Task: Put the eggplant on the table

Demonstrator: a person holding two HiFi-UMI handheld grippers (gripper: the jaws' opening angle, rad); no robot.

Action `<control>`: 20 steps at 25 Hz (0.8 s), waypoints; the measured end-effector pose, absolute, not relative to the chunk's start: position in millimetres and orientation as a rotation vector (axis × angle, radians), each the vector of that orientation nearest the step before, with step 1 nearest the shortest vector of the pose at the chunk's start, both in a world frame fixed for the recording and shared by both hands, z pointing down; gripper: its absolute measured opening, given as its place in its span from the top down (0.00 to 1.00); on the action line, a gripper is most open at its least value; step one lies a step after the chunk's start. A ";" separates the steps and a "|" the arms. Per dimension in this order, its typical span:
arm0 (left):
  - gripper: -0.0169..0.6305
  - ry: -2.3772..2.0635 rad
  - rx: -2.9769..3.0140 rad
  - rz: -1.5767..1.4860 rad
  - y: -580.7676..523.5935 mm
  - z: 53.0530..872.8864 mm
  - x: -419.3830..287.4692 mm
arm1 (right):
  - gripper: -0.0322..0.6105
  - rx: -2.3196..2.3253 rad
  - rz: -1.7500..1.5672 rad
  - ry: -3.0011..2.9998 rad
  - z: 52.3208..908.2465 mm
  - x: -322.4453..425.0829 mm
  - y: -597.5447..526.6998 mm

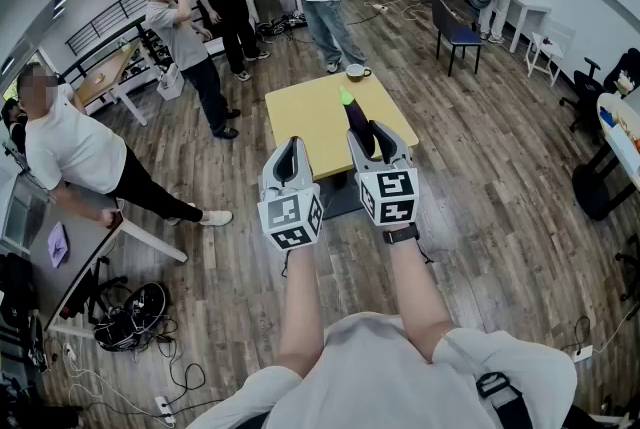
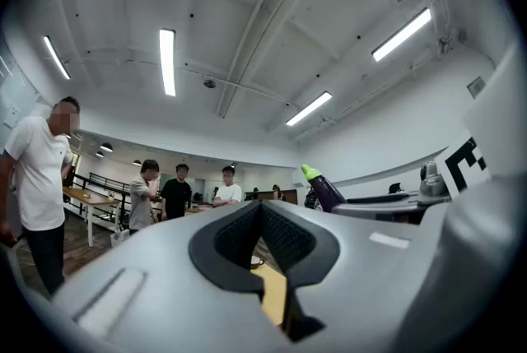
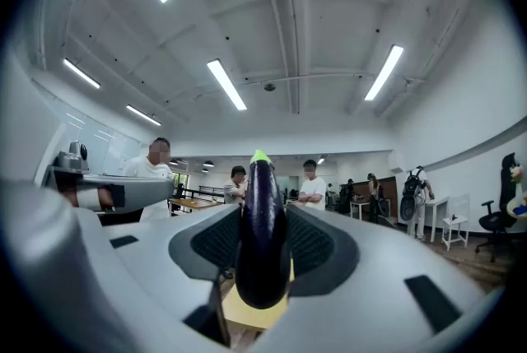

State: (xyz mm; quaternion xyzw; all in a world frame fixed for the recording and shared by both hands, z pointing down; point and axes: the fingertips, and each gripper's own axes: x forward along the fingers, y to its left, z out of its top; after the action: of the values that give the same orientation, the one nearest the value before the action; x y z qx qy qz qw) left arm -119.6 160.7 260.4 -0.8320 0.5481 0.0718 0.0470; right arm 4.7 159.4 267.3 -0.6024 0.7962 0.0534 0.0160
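Left gripper (image 1: 291, 147): jaws together, nothing between them. Right gripper (image 1: 372, 135): jaws clamped on the eggplant (image 1: 354, 115), which stands upright between the pads, green cap up, over the yellow table (image 1: 305, 117). A cup (image 1: 357, 72) sits at the table's far edge.

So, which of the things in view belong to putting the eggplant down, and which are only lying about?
Belong to the job:
- eggplant, clamped in the right gripper
- yellow table ahead

Just lying about:
- cup at the table's far edge
- left gripper, shut and empty
- blue chair further back
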 end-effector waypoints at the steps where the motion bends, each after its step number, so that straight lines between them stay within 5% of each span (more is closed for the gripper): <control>1: 0.96 1.670 -2.540 0.216 160.4 261.9 -122.6 | 0.68 -1.877 0.162 2.475 269.2 1.9 158.6; 20: 0.96 1.741 -2.636 0.206 114.4 321.4 -155.8 | 0.68 -1.878 0.065 2.535 320.3 -41.4 118.5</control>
State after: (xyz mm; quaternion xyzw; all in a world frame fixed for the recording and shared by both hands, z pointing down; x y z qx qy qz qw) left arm -155.8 114.4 321.4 -0.8326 0.5499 0.0650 -0.0118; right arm -41.4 118.5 320.3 -0.5952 0.8033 0.0206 -0.0071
